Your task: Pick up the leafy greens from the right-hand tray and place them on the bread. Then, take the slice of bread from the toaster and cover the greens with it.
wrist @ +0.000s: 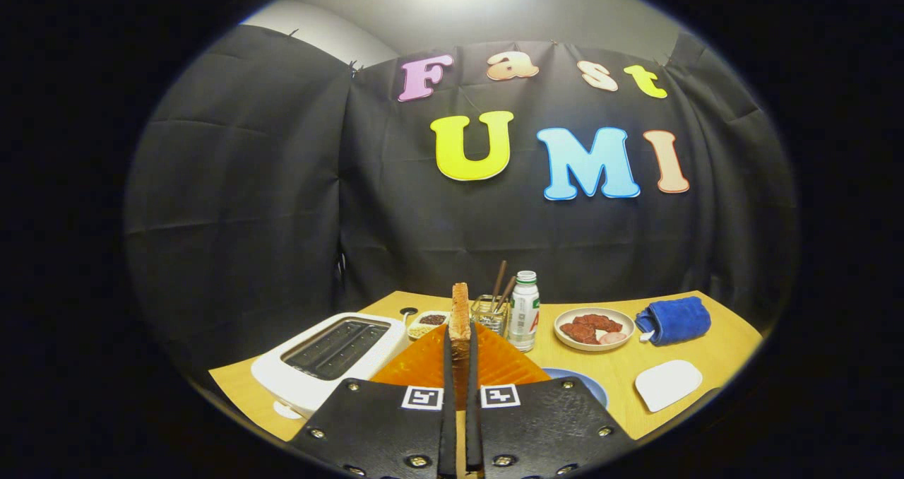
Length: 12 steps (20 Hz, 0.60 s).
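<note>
My gripper (pixel 460 339) is shut on a slice of toasted bread (pixel 460 308), held edge-on and upright between the fingers, high above the table. To the left and below lies the white toaster (pixel 332 352) with both slots dark. Just right of the fingers, the rim of a blue plate (pixel 587 387) peeks out from behind the gripper body, which hides what lies on it. A white tray (pixel 667 383) sits further right on the wooden table (pixel 713 352).
Beyond the bread stand a glass jar with sticks (pixel 491 311), a small bottle (pixel 524 311) and a small dish of seeds (pixel 429 321). A bowl of reddish food (pixel 593 328) and a folded blue towel (pixel 674 320) lie at the back right.
</note>
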### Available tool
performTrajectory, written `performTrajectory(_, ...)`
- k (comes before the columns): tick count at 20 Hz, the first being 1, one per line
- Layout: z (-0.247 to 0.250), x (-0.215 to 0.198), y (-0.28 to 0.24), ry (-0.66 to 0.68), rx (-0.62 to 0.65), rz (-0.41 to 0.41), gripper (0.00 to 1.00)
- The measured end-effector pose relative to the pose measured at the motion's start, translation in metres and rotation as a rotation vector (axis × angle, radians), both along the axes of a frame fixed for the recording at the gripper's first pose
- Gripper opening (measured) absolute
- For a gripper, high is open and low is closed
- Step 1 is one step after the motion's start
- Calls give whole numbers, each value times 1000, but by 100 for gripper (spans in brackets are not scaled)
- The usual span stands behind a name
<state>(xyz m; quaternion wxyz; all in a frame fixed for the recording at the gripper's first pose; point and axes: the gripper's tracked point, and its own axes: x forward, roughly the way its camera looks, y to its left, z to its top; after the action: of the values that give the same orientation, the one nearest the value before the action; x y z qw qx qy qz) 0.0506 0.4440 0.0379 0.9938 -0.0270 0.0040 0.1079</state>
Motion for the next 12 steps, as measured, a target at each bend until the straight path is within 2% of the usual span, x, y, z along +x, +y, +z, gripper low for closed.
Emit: performTrajectory(12,-45,15,-56,95,36,-39,5)
